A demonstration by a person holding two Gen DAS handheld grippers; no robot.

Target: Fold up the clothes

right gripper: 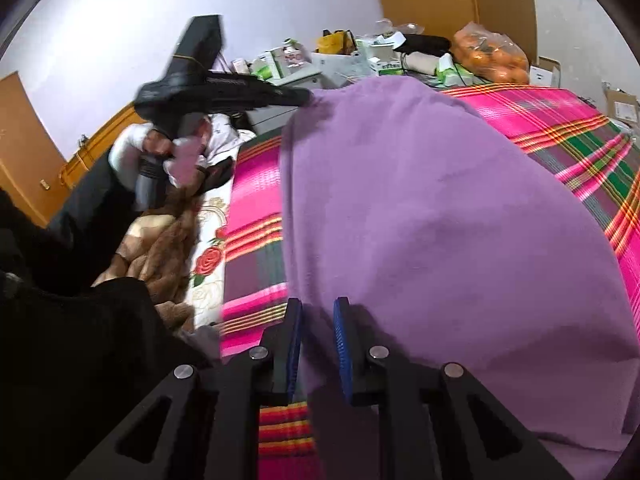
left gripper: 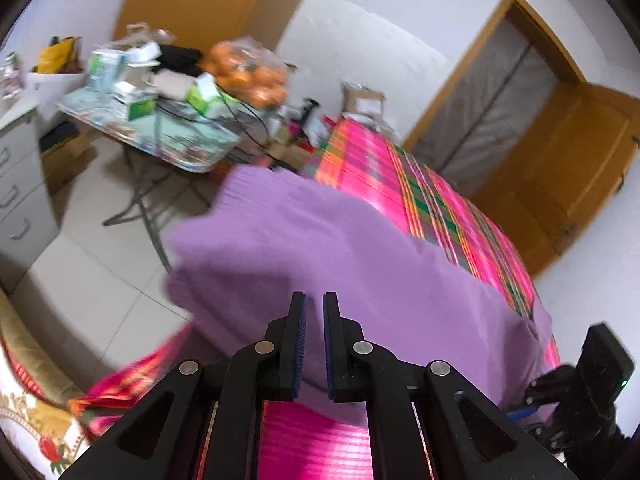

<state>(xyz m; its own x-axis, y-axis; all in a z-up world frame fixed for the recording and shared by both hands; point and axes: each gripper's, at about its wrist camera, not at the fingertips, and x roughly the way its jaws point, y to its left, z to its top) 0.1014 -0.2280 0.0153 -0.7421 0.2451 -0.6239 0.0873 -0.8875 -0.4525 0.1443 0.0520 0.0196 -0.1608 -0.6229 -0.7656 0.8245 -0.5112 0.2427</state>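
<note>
A purple sweater (right gripper: pixel 440 208) lay on the pink plaid bed (left gripper: pixel 448 200); a cluttered desk (left gripper: pixel 168 136) stood beyond on the tiled floor (left gripper: pixel 92 264); the left gripper (left gripper: pixel 315 308) and right gripper (right gripper: pixel 317 312) each pinched the sweater's edge, jaws nearly closed.

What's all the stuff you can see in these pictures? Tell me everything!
purple garment: one, purple, lifted over the bed, held at two edges
bed cover: one, pink plaid with green and orange stripes, on the bed
bag of oranges: one, clear bag of orange fruit, on the folding table
folding table: one, pale top crowded with boxes, beside the bed
drawer unit: one, grey, at the left wall
door: one, brown wood, standing open
brown fuzzy blanket: one, brown, at the bed's left side
rose-print sheet: one, white with red roses, beside the blanket
left gripper: black, blue pads, closed on the garment's edge
right gripper: black, blue pads, closed on the garment's edge
hand: one, gripping the left gripper's handle
</note>
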